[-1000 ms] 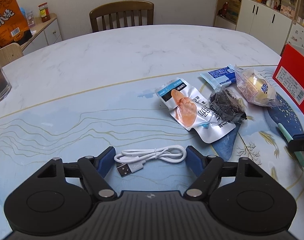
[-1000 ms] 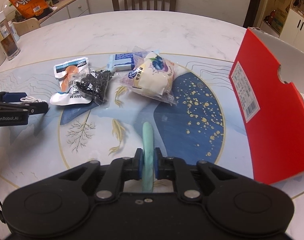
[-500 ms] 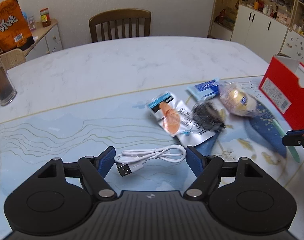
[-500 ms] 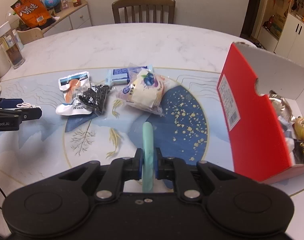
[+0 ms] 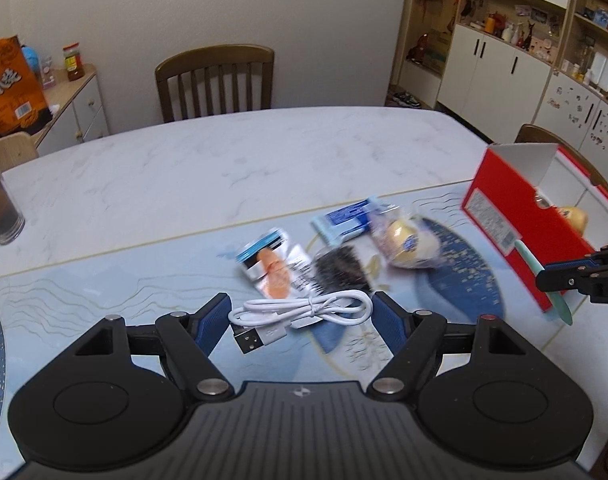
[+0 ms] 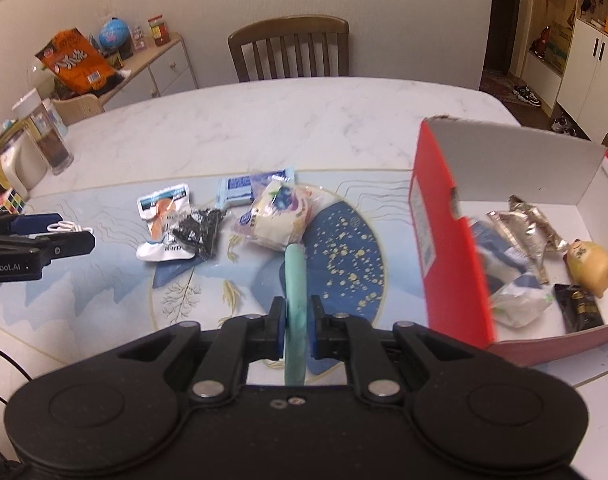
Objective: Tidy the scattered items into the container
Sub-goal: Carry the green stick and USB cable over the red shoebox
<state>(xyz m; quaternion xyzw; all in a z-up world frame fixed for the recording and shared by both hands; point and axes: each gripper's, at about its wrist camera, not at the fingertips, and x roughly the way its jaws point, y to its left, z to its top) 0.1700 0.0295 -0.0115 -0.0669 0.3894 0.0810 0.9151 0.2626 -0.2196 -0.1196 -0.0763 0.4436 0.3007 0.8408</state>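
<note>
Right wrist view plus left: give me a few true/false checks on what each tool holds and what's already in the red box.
1. The right tool is shut on the teal pen. True.
2. The left tool is empty. False: it grips the coiled white USB cable.
3. The red box is empty. False: several packets and a yellow toy lie inside.
4. The bread packet lies on the table mat, outside the box. True.

Table [image 6: 264, 120]: we find the box [image 6: 440, 240] at its right, the packets in the middle.
Box: holds pouches [image 6: 532, 220], a toy [image 6: 590, 266].
Middle: sachet [image 6: 164, 220], bun [image 6: 278, 216] right of it.
Left: cable [image 5: 304, 312].
Behind table: chair [image 6: 290, 46].
</note>
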